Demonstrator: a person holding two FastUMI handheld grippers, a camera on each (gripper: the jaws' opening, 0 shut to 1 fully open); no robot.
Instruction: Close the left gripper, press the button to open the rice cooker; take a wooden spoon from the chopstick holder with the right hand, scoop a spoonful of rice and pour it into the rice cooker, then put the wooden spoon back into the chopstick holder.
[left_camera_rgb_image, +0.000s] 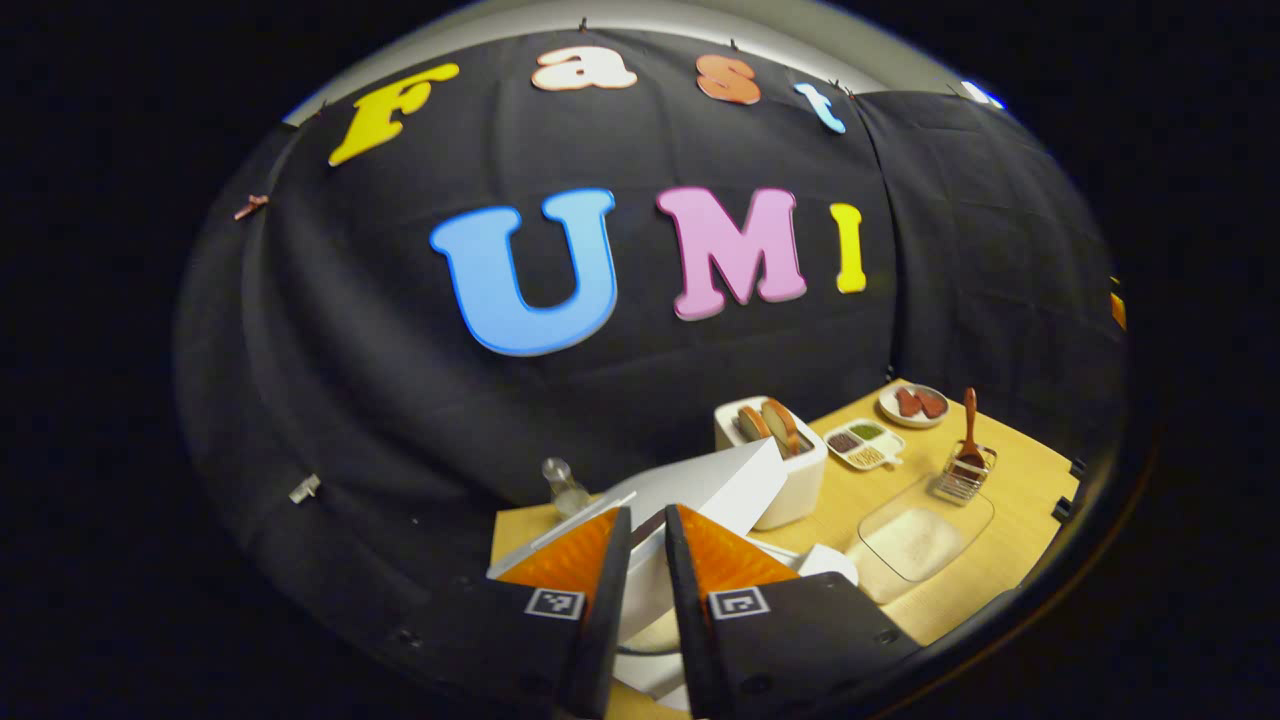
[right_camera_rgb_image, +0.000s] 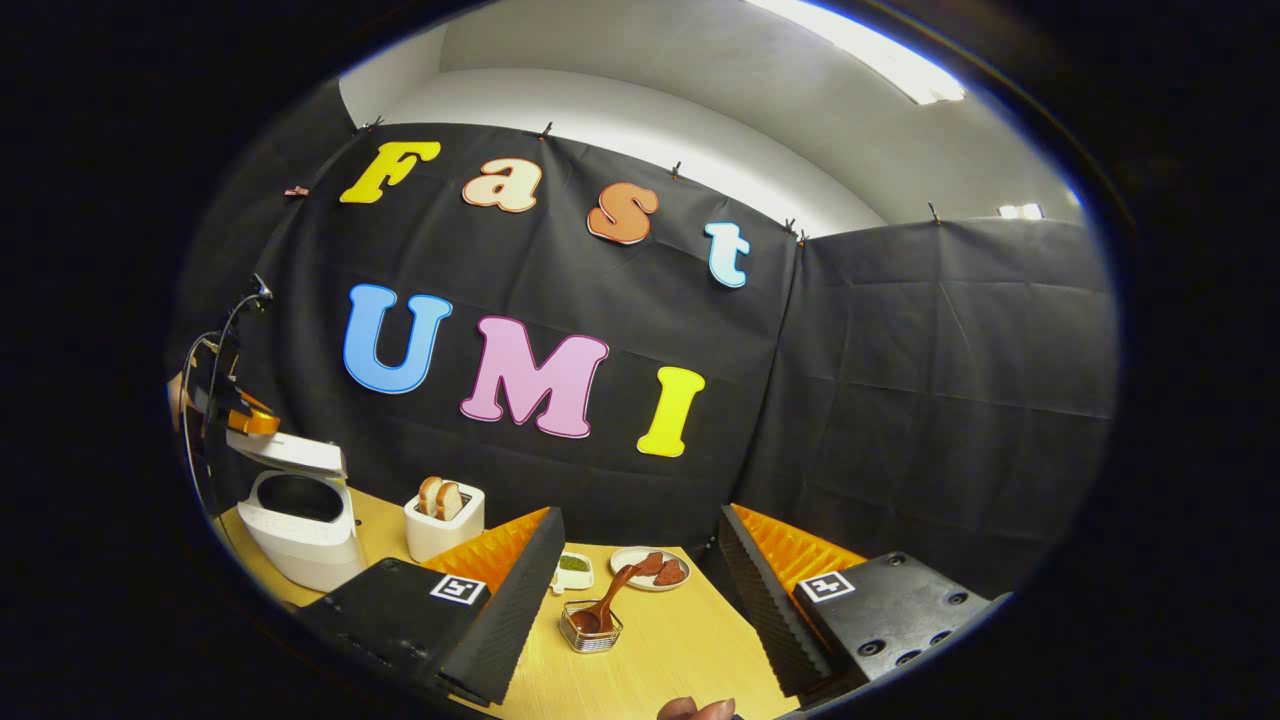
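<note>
Wooden spoon (right_camera_rgb_image: 608, 603) stands handle-up in the wire chopstick holder (right_camera_rgb_image: 590, 627) on the table (right_camera_rgb_image: 670, 650), just beyond and between the fingers of the right hand-held gripper (right_camera_rgb_image: 640, 590), whose jaws gape wide with nothing in them. The rice cooker (right_camera_rgb_image: 300, 520) at the far left already has its lid raised, so I judge the button press done and the spoon pick-up to be the step in hand. To do it well, come down over the handle's upper end, centre it between the fingers, and close squarely before lifting straight up so the holder is not dragged or tipped. In the left gripper view, the left hand-held gripper (left_camera_rgb_image: 645, 545) is nearly closed with a thin gap, empty, close to the cooker's lid (left_camera_rgb_image: 700, 490). The clear rice dish (left_camera_rgb_image: 915, 540) lies just beside the holder.
</note>
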